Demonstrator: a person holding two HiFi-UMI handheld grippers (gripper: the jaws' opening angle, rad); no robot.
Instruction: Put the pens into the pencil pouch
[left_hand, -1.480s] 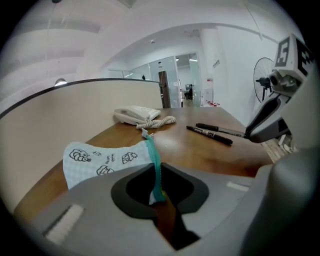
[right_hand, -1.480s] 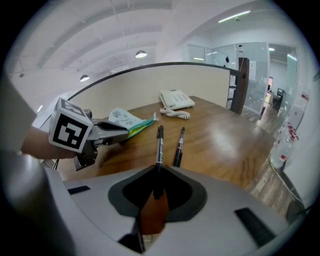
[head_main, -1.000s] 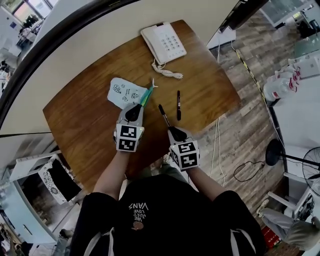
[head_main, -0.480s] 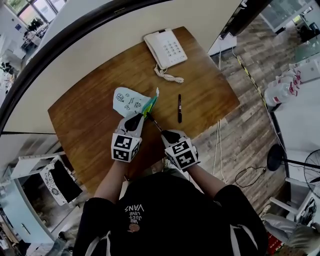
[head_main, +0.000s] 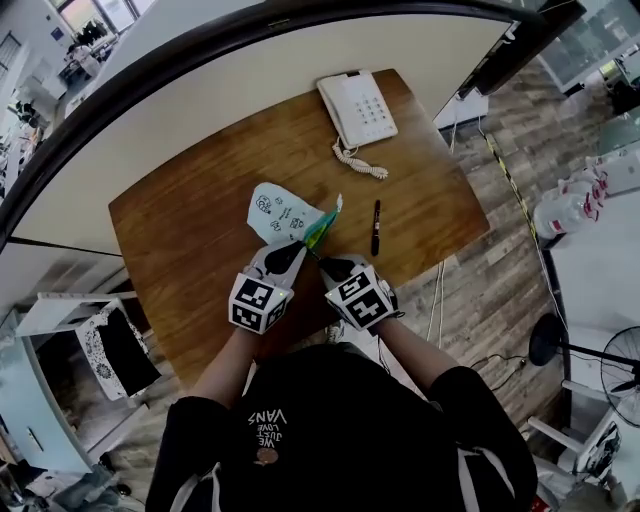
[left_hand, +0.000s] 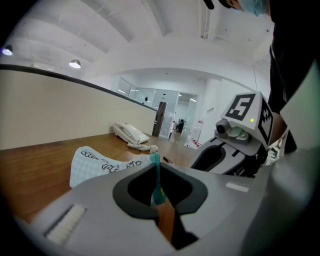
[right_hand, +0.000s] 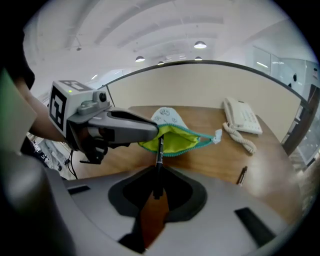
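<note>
Brown wooden desk (head_main: 190, 210) bears the pencil pouch (head_main: 278, 212); the left gripper (head_main: 297, 247) pinches its teal zip edge, holding the mouth open. Beside it, the right gripper (head_main: 327, 264) clamps a black pen (right_hand: 159, 155), its long axis running away from the person and its tip at the pouch mouth. To the right, a second pen (head_main: 376, 227) lies on the desk pointing the same way.

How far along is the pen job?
Done: no pen seen inside yet. In hand: left claw pinches the pale printed fabric pouch by its teal zipper edge; right claw holds a black pen, tip at the pouch mouth. Left: push it in, then the second black pen on the wooden table.
</note>
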